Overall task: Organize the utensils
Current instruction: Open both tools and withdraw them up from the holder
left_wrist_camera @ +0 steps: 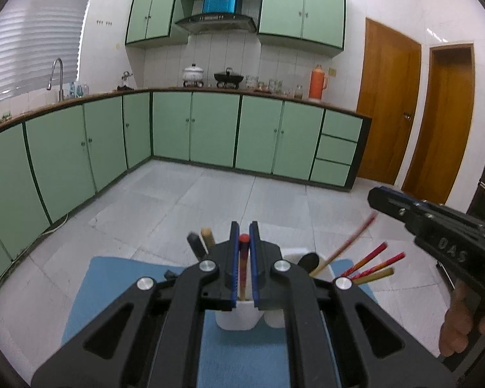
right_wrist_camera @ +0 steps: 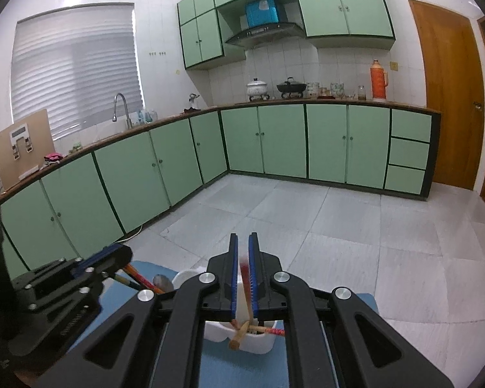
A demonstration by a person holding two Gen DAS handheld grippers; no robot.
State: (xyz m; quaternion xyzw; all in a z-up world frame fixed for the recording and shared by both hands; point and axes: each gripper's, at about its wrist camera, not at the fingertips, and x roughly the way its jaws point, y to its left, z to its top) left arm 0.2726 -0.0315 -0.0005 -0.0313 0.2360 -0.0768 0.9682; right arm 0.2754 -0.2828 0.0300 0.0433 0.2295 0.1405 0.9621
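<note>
Left gripper (left_wrist_camera: 244,236) jaws clamped on a red-tipped wooden chopstick (left_wrist_camera: 243,268) standing upright over a white utensil holder (left_wrist_camera: 236,318), right gripper (right_wrist_camera: 243,245) jaws slightly apart around a blurred red chopstick (right_wrist_camera: 246,278), more chopsticks (left_wrist_camera: 373,266) fanned in the holder, blue mat (left_wrist_camera: 113,278) beneath, green cabinets (left_wrist_camera: 210,129) beyond.

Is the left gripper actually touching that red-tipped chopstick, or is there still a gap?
Touching. The left wrist view shows the left gripper with its blue pads closed against the upright red-tipped chopstick, no gap visible on either side, above the white holder.
</note>
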